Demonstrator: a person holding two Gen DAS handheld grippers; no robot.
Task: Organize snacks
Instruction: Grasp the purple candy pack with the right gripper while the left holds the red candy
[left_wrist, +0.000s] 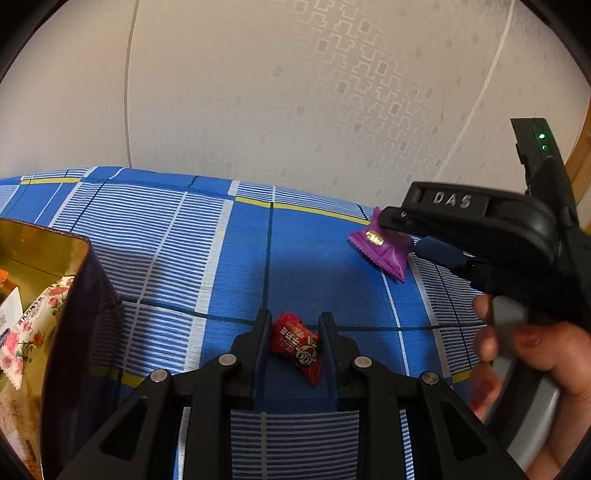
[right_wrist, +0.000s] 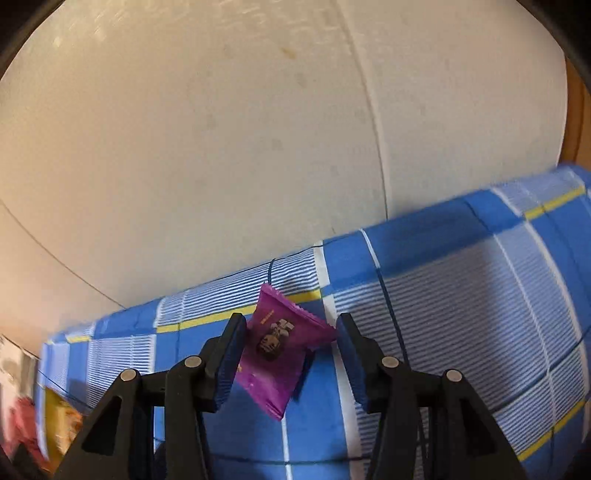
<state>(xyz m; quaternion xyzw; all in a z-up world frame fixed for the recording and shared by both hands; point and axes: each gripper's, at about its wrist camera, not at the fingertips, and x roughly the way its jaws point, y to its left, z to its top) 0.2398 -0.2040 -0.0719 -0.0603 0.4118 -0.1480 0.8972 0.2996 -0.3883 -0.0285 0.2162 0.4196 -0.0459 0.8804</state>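
my left gripper (left_wrist: 295, 343) hangs low over the blue checked cloth (left_wrist: 177, 236), its fingers (left_wrist: 260, 339) spread, with a red candy (left_wrist: 297, 347) lying on the cloth between them. neither pad looks to be pressing the wrapper; there is a gap on each side, narrow on the left. to my left stands an open box (left_wrist: 70, 295) with a gold lining and a dark outer wall, and inside it i see a rose-printed packet (left_wrist: 29, 332) along with other wrappers too cut off to name.

my right gripper (right_wrist: 291, 350) is out toward the far right edge of the cloth (right_wrist: 461, 295), close to the pale patterned wall (left_wrist: 295, 92). a purple snack packet (right_wrist: 277, 354) sits tilted between its fingers (right_wrist: 232, 354). in the right wrist view the left pad touches the packet's edge and the right pad meets its corner tip, yet the fingers stand fairly wide apart, so i cannot tell whether the packet is truly pinched or just resting there. in the left wrist view the same purple packet (left_wrist: 382, 251) shows under the tip of that gripper (left_wrist: 402, 232), its lower end near the cloth, and my right hand (left_wrist: 539, 354) wraps the handle. the two snacks lie well apart.
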